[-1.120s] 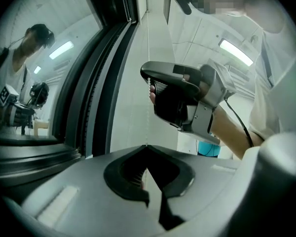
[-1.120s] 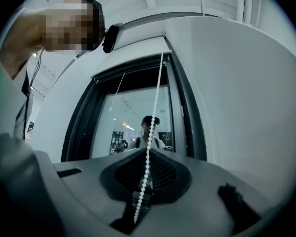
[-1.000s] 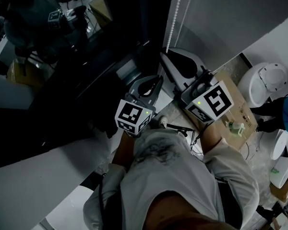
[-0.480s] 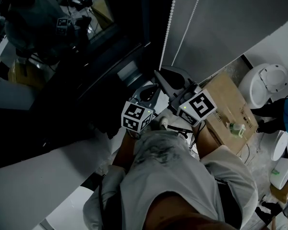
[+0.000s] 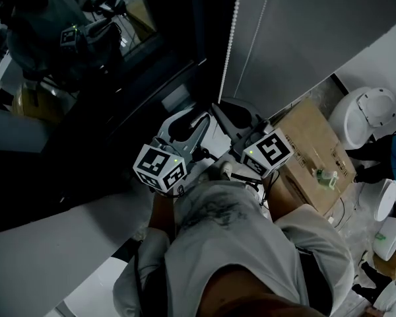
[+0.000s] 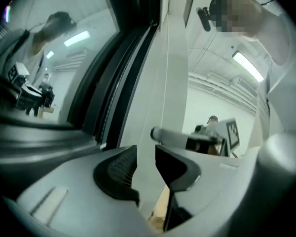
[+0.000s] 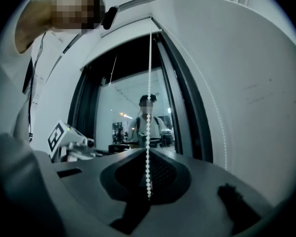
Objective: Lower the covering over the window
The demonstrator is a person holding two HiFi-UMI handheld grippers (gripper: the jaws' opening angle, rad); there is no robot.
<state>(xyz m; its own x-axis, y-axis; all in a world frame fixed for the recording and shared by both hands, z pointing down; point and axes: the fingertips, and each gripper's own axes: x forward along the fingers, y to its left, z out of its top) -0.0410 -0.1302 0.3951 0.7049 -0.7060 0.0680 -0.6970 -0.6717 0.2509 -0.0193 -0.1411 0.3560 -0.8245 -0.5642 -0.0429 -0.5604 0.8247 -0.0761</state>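
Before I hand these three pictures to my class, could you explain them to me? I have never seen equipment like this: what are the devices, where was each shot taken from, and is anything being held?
There is no robot here: a person holds a hand-worked two-jaw gripper in each hand. One picture comes from a camera on the person's head, looking steeply down; the other two come from cameras riding on the grippers, looking along their jaws. The marker cube on each is part of it. The right gripper is shut on the bead chain that hangs beside the grey blind at the dark window. The left gripper has just been opening its jaws; they stand apart with nothing gripped. A cardboard box lies nearby.
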